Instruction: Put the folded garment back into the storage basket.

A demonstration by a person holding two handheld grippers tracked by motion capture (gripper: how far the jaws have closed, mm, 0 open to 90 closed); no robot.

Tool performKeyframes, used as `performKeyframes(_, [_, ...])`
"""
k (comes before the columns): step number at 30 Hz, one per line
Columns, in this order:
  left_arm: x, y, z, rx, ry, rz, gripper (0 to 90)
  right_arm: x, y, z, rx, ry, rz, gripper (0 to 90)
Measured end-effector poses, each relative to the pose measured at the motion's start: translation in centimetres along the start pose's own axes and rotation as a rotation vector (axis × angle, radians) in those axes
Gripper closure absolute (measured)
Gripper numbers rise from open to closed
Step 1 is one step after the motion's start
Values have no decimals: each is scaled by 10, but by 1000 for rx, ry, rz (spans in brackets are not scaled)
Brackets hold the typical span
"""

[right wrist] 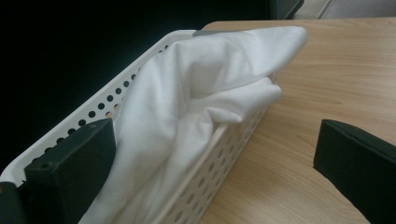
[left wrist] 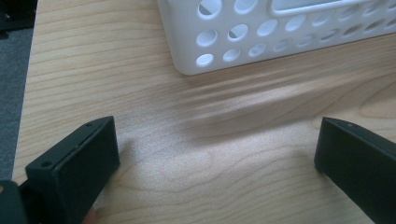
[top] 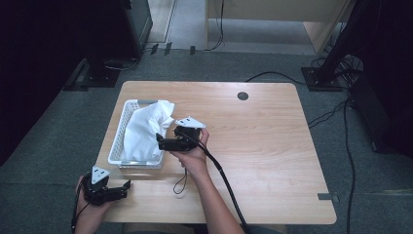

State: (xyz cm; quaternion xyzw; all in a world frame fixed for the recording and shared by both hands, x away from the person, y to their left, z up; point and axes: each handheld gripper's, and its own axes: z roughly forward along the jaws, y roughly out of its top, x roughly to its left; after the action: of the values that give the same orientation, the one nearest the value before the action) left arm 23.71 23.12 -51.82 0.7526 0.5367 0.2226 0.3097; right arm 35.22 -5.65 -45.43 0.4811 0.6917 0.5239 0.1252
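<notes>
A white perforated basket [top: 116,141] stands on the left side of the wooden table [top: 253,136]. A crumpled white cloth [top: 143,130] lies in it and drapes over its far right rim. My right gripper [top: 159,141] hovers at the basket's right side, pointing left, open with nothing between its jaws. In the right gripper view, the cloth [right wrist: 196,79] bulges over the basket wall [right wrist: 226,158], and my right gripper [right wrist: 215,140] stands wide in front of it. My left gripper [top: 128,188] rests open near the table's front left corner, just below the basket [left wrist: 280,42]. Bare wood lies between the jaws of my left gripper [left wrist: 217,140].
A round dark cable hole [top: 243,95] sits near the table's far edge. The right gripper's black cable [top: 224,178] trails back over the table's front edge. A thin cord loop [top: 180,185] lies by the right forearm. Dark stands and cables are on the floor around the table.
</notes>
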Motion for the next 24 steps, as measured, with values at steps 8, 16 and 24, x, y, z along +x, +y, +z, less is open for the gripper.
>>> performKeyframes(8, [0,0,0,0,0,0,0,-16,1,-12,-29,-28,49,0])
performKeyframes(16, [0,0,0,2,0,2,0,-37,-12,-19,-9,-115,56,0])
performKeyframes(24, [0,0,0,2,0,2,0,-54,-34,-17,50,-200,41,0])
